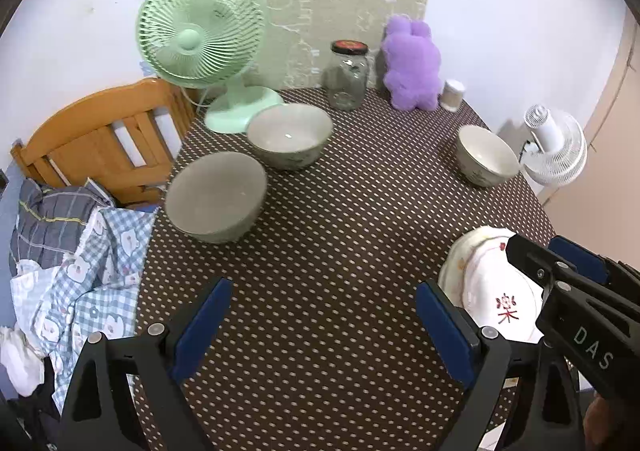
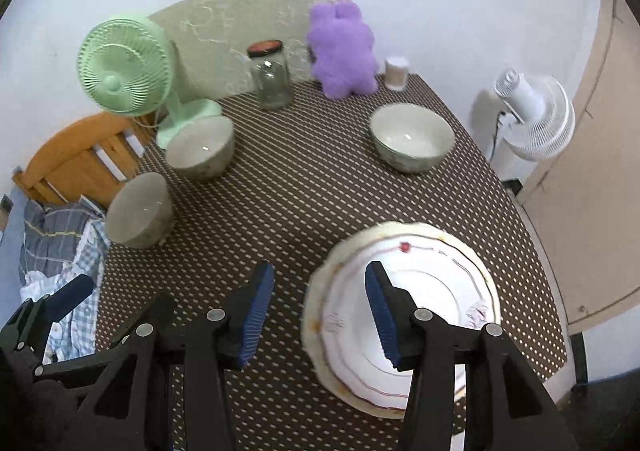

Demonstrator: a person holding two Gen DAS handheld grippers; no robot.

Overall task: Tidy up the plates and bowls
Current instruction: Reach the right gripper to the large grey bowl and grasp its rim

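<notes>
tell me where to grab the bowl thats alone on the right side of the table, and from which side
Take the right-hand bowl by its rim, coming down from above with one finger inside and one outside the wall. It stands upright with its mouth open, its sides curve in toward a narrow foot, and no other item crowds it on the dotted tablecloth.

left claw [image 1: 322, 325]: jaws wide apart, empty, angled downward
right claw [image 2: 320, 315]: jaws part-open, nothing gripped, angled downward
</notes>
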